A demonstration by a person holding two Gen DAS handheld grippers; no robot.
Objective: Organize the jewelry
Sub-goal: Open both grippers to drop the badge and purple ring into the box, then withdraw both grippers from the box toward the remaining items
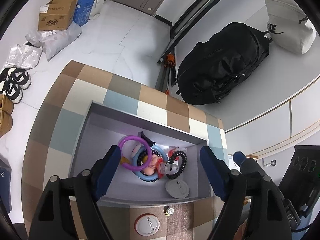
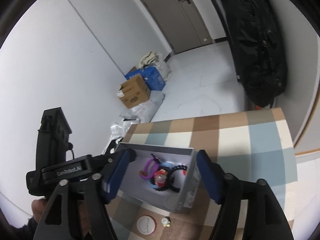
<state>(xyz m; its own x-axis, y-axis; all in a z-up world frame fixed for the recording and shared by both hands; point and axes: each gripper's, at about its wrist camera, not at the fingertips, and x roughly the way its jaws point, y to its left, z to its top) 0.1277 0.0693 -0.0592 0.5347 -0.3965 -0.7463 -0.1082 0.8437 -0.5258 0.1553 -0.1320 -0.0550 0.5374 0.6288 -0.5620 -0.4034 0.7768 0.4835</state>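
Both the left gripper (image 1: 160,166) and right gripper (image 2: 162,172) hover wide open and empty above the grey rectangular cardboard box (image 1: 140,120), where plastic bangles (image 1: 134,154) lie heaped; a round white badge (image 1: 147,225) and what may be a small charm (image 1: 169,211) wait outside, probably next.

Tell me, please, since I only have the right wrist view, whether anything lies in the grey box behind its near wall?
Observer: Yes, a grey round badge lies flat on the floor of the grey box, beside the tangled pile of rings but not in it.
Operator: Thank you. Is the left tool open?
Observer: The left tool is open and empty, hovering above the pile.
Operator: Is there anything on the floor to the left of the table?
Observer: A pair of black-and-white sneakers sits there, with tan shoes beside them.
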